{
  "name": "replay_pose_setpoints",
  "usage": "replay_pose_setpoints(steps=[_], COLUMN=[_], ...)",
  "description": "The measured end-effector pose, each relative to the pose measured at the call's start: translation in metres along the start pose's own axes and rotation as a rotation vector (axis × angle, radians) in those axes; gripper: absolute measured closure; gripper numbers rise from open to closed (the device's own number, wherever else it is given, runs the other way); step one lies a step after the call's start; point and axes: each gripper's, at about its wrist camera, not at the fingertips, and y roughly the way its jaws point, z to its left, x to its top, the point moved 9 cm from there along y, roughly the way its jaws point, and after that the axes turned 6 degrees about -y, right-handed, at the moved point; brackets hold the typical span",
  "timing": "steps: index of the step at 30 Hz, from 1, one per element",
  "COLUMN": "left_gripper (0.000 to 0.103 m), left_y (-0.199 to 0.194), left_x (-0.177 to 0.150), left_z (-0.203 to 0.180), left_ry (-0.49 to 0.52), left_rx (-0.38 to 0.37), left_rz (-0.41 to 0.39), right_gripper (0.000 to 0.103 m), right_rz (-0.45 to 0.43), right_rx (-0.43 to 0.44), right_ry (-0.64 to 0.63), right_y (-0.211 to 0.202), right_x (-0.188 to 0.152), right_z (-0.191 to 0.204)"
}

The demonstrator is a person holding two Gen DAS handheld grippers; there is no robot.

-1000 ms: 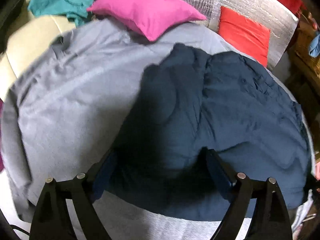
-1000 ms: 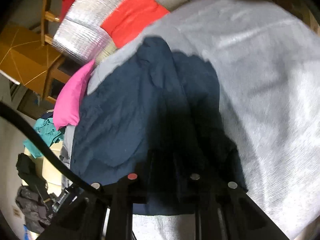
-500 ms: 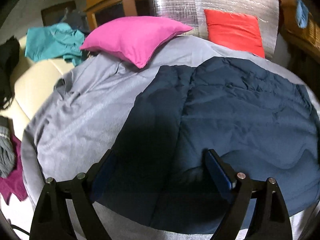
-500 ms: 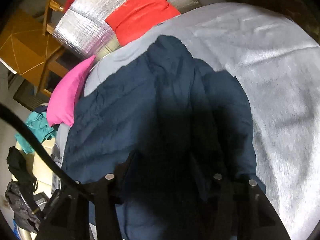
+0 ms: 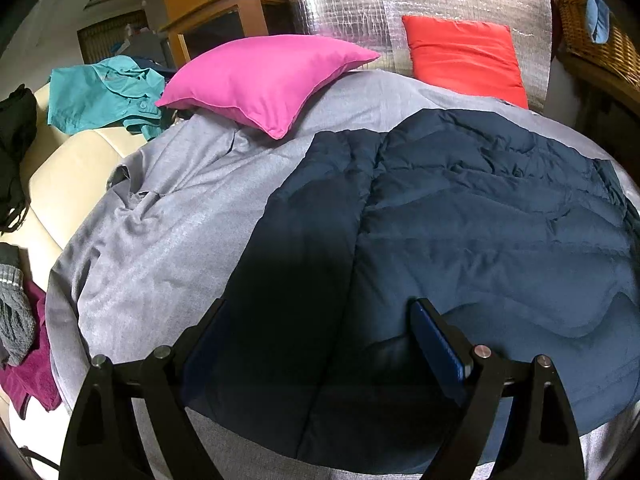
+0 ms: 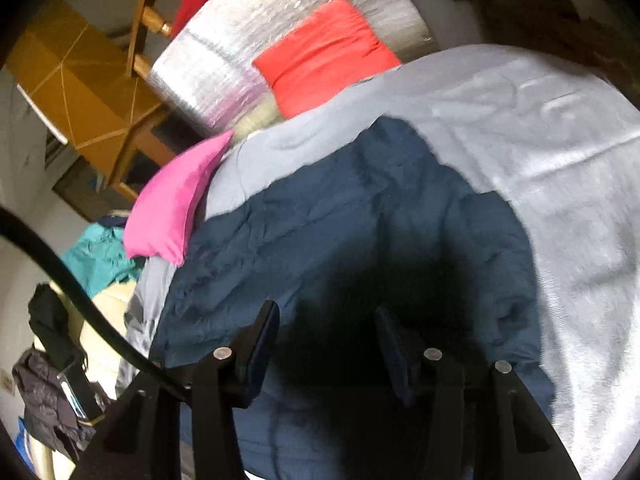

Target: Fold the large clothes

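A dark navy quilted jacket (image 5: 480,240) lies spread flat on the grey bed cover (image 5: 180,220), its folded sleeve side towards the left. My left gripper (image 5: 316,308) hangs wide open just above the jacket's near hem, with nothing pinched between its fingers. In the right wrist view the same jacket (image 6: 320,240) fills the middle. My right gripper (image 6: 326,312) stands open over the jacket's near edge. Its jaws are closing slightly and no cloth is between the pads. Deep shadow hides the fabric right under both grippers.
A pink pillow (image 5: 264,76) and a red cushion (image 5: 464,56) lie at the bed's far end against silver foil (image 5: 400,0). A teal garment (image 5: 104,92) rests on a cream seat (image 5: 68,176) at the left. A wicker basket (image 5: 600,48) stands at far right.
My right gripper went from nearly shut on the jacket's edge to open and drew back from it. My left gripper pulled back and rolled, staying open. The jacket now lies flat.
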Motion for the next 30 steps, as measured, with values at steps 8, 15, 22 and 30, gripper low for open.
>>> replay_pose_setpoints(steps=[8,15,22,30], left_gripper=[0.013,0.013,0.013,0.013], left_y=[0.001,0.001,0.003,0.005], left_x=[-0.001,-0.001,-0.002,-0.004], left_z=[0.0,0.0,0.0,0.0], left_ry=[0.003,0.001,0.001,0.004], left_rx=[-0.005,-0.002,0.009,0.014], left_rz=[0.005,0.009,0.011,0.016], right_gripper=[0.052,0.053,0.057,0.057], right_rz=[0.073,-0.002,0.1,0.084], right_rx=[-0.049,0.014,-0.027,-0.001], right_ry=[0.021,0.01,0.033,0.053], right_y=[0.022,-0.011,0.004,-0.002], right_x=[-0.016,-0.011,-0.027,-0.025], right_z=[-0.009,-0.003,-0.017,-0.016])
